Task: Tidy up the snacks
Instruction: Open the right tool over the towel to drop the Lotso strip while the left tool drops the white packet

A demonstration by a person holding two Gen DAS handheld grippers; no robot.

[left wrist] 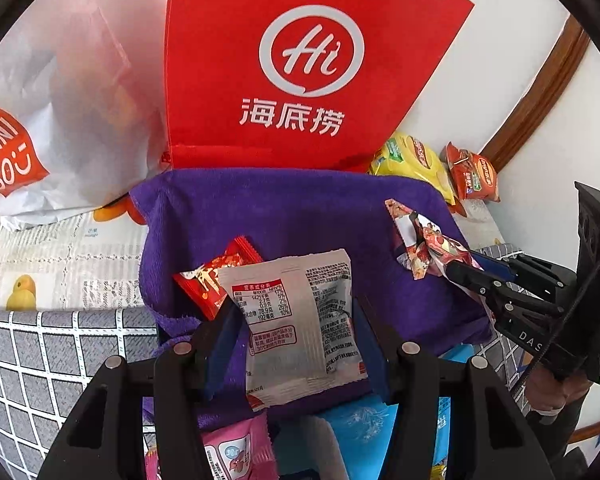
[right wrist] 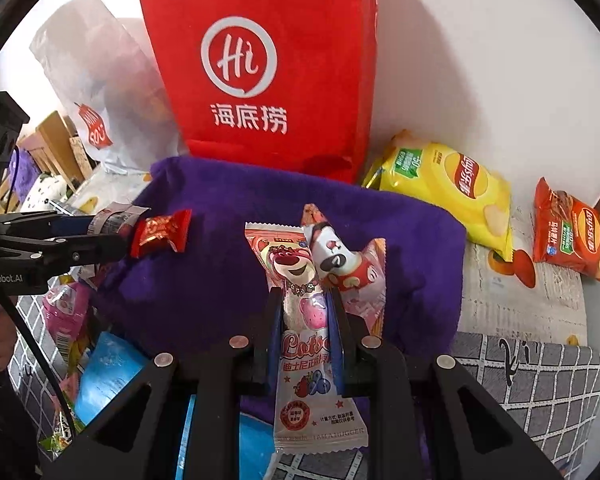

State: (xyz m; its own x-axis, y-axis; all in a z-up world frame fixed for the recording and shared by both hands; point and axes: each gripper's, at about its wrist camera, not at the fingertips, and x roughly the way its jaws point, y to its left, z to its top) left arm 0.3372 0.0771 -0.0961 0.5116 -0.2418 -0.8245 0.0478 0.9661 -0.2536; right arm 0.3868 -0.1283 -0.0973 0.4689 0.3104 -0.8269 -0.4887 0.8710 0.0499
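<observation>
You are holding a grey snack packet (left wrist: pixel 300 320) in your left gripper (left wrist: pixel 296 332) and a bear-print packet (right wrist: pixel 304 320) pinched in your nearly shut right gripper (right wrist: pixel 306 328), both over the purple towel (left wrist: pixel 300 208), while chip bags (right wrist: pixel 460 192) beside it are still waiting.

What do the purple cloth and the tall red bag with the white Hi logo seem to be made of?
The purple cloth looks like soft fuzzy fabric, perhaps microfibre: matte nap, rumpled edges. The tall red bag looks like matte non-woven fabric or stiff paper: flat sides, sharp folds, no gloss; I cannot tell which.
</observation>
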